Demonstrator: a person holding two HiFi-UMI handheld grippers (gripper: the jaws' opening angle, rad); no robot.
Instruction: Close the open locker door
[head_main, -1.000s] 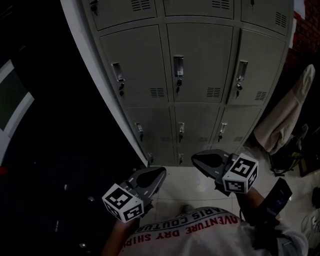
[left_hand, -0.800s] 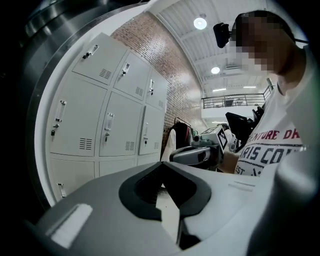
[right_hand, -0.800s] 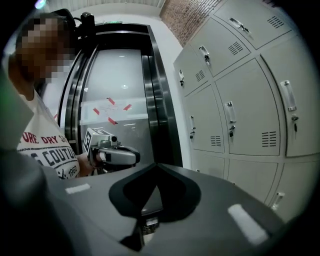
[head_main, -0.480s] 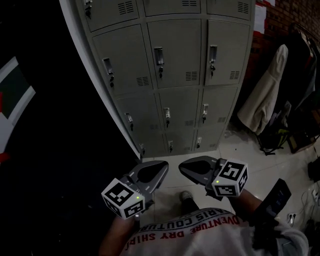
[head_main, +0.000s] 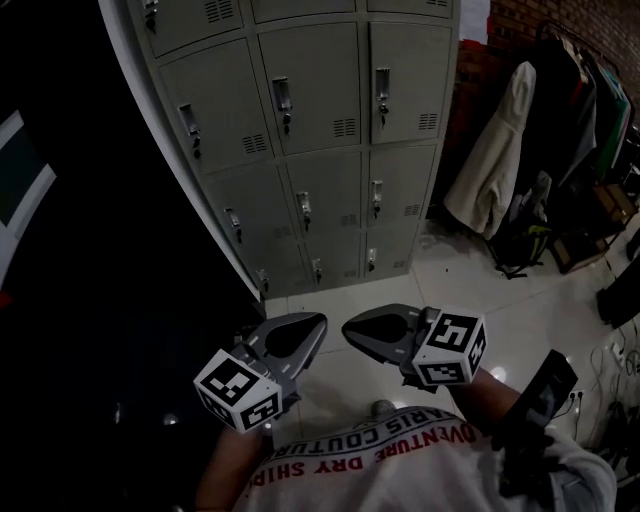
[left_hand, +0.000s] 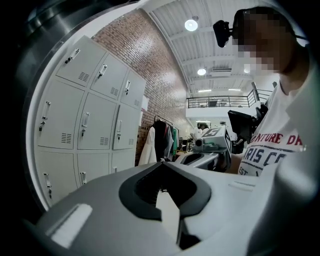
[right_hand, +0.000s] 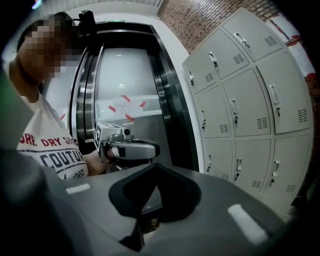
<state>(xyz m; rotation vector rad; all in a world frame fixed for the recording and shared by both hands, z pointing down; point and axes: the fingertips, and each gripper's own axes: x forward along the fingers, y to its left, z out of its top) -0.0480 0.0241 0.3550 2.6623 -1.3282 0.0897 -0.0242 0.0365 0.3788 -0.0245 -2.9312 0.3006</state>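
Observation:
A bank of grey lockers (head_main: 300, 120) stands ahead, and every door I can see on it is closed; no open door shows in any view. My left gripper (head_main: 316, 323) and right gripper (head_main: 349, 329) hang low in front of my body over the white tile floor, well short of the lockers, with their tips pointing toward each other. Both are shut and hold nothing. In the left gripper view the left gripper (left_hand: 162, 165) points past the lockers (left_hand: 90, 115) toward the right gripper (left_hand: 207, 150). In the right gripper view the right gripper (right_hand: 155, 166) faces the left gripper (right_hand: 127, 147), with the lockers (right_hand: 240, 110) to the right.
A pale coat (head_main: 495, 150) and other clothes hang on a rack (head_main: 585, 90) right of the lockers, with bags (head_main: 520, 245) on the floor below. A dark wall (head_main: 100, 300) lies to the left. Lift doors (right_hand: 125, 100) stand beside the lockers.
The head view has swung right: the lockers slid left and the clothes rack came into sight. The two grippers drew closer together, tips nearly meeting.

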